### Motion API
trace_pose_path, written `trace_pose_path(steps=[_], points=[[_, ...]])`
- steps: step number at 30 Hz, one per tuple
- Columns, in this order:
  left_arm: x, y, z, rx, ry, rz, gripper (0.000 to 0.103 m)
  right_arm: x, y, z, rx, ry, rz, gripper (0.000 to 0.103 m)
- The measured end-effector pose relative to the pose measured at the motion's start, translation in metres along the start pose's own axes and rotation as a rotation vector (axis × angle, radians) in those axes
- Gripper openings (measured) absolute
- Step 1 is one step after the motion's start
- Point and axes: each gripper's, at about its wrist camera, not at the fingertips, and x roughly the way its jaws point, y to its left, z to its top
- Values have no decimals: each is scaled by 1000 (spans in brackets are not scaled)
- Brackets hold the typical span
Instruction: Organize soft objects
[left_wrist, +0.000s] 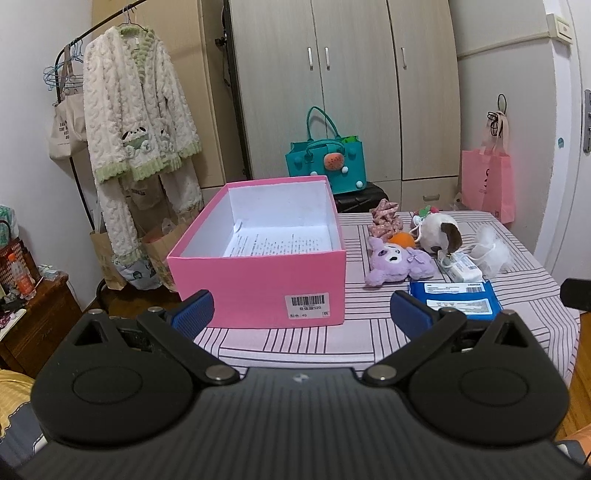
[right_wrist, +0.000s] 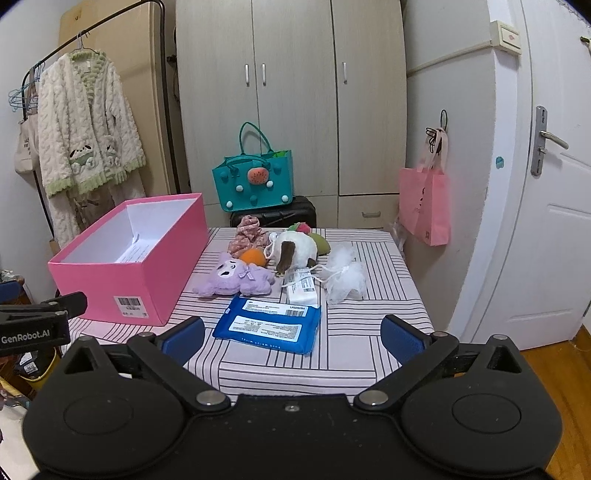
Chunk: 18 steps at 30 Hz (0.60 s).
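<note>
Your left gripper (left_wrist: 302, 308) hangs above the near edge of the striped table (left_wrist: 295, 343) with its blue pads spread wide and nothing between them; it faces the pink box (left_wrist: 258, 280). Your right gripper (right_wrist: 291, 334) is likewise spread wide and empty, and it faces the blue wet-wipe pack (right_wrist: 269, 325) that lies flat just ahead of it.

The pink box stands open at the table's left side, with a printed sheet of paper (left_wrist: 280, 243) on its white floor and no soft things inside. The soft things sit in a cluster to its right: a purple plush (right_wrist: 236, 278) nearest the box, an orange ball (right_wrist: 253, 255) touching it from behind, a pink patterned fabric piece (right_wrist: 249, 232) farther back, and a white-and-brown plush (right_wrist: 295, 251) beside those. Something green and red (right_wrist: 314, 236) lies behind that plush; it may be another toy, but most of it is hidden. A white mesh pouf (right_wrist: 345, 275) lies at the right, and a small white packet (right_wrist: 302, 290) lies between it and the purple plush.
</note>
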Motion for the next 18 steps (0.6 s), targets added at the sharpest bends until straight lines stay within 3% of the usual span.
trace_pose_path(steps=[13, 18], points=[[4, 0, 3, -2, 12, -38, 103, -10, -11, 0, 6, -76, 56, 102], [6, -8, 18, 64, -28, -58, 103, -7, -24, 6, -30, -111, 89, 102]])
